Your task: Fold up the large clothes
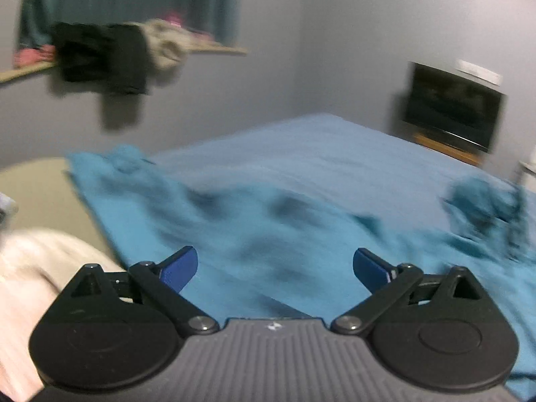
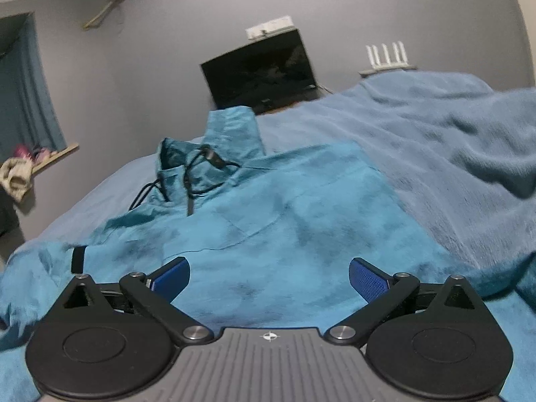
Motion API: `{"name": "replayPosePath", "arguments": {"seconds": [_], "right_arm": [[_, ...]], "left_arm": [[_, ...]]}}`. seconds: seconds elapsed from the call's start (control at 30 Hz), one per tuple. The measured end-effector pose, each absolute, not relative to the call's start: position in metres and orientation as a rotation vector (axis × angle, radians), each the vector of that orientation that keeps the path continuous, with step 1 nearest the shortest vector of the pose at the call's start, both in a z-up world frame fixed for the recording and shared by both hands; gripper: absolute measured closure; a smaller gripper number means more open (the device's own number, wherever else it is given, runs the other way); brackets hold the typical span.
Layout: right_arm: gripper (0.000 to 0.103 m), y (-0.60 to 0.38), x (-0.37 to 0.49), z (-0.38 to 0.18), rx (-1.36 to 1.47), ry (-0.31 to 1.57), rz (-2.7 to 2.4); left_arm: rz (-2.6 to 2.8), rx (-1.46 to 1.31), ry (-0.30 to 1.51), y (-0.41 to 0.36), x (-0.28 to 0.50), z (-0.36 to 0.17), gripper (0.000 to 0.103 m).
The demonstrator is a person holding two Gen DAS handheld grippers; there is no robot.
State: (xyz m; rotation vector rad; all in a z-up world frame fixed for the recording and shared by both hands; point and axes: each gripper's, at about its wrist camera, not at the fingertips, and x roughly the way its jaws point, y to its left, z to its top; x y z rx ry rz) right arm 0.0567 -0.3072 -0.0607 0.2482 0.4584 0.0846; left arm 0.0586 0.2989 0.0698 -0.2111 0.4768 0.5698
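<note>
Both pairs of tongs stood wide, nothing between their blue pads. On the left gripper [image 1: 275, 269] the pads were spread well apart over blurred teal cloth, and the right gripper [image 2: 269, 279] showed the same open spread, its pads clear of the fabric below. Neither held the garment; that fitted a release, with the cloth let go so it could settle flat.

Just beyond and beneath both grippers lay the teal hoodie [image 2: 268, 207], spread front-up over the bed. Seen from the right wrist, its body ran away from the tongs, a chest pocket seam crossing the middle, with the hood [image 2: 187, 164] and its dark drawstring [image 2: 201, 174] bunched at the far end. One sleeve [image 2: 234, 127] lay folded up past the hood toward the wall. I judged that spreading it flat like this gave straight edges to fold along.

From the left wrist the picture smeared, so the hoodie's creases could not be read there; a pale cloth [image 1: 40, 268] sat at the near left, apart from the hoodie.

Under the garment stretched the blue blanket [image 2: 435, 154], rumpled at the right. Farther off, a dark screen [image 2: 261, 70] stood against the grey wall, and clothes hung over a shelf [image 1: 214, 48] by the curtain.
</note>
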Motion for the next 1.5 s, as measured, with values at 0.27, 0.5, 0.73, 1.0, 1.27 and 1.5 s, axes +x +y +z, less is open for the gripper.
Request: {"name": "replayPosePath", "arguments": {"seconds": [0.27, 0.5, 0.73, 1.0, 1.27, 1.5], "right_arm": [[0.001, -0.301, 0.058, -0.062, 0.213, 0.461, 0.089], [0.001, -0.292, 0.064, -0.071, 0.165, 0.492, 0.093], [0.001, -0.282, 0.068, -0.080, 0.125, 0.524, 0.103], [0.001, -0.279, 0.069, -0.084, 0.105, 0.541, 0.108], [0.001, -0.278, 0.064, -0.076, 0.107, 0.507, 0.130], [0.001, -0.275, 0.054, -0.064, 0.102, 0.456, 0.164]], "left_arm": [[0.837, -0.164, 0.444, 0.408, 0.044, 0.087, 0.003], [0.895, -0.216, 0.430, 0.456, 0.040, 0.079, 0.003], [0.882, -0.182, 0.484, 0.474, 0.063, 0.065, 0.006], [0.859, -0.128, 0.542, 0.477, 0.090, 0.053, 0.076], [0.684, -0.114, 0.355, 0.421, 0.086, 0.090, 0.095], [0.381, -0.044, 0.222, 0.315, 0.112, 0.147, 0.100]]}}
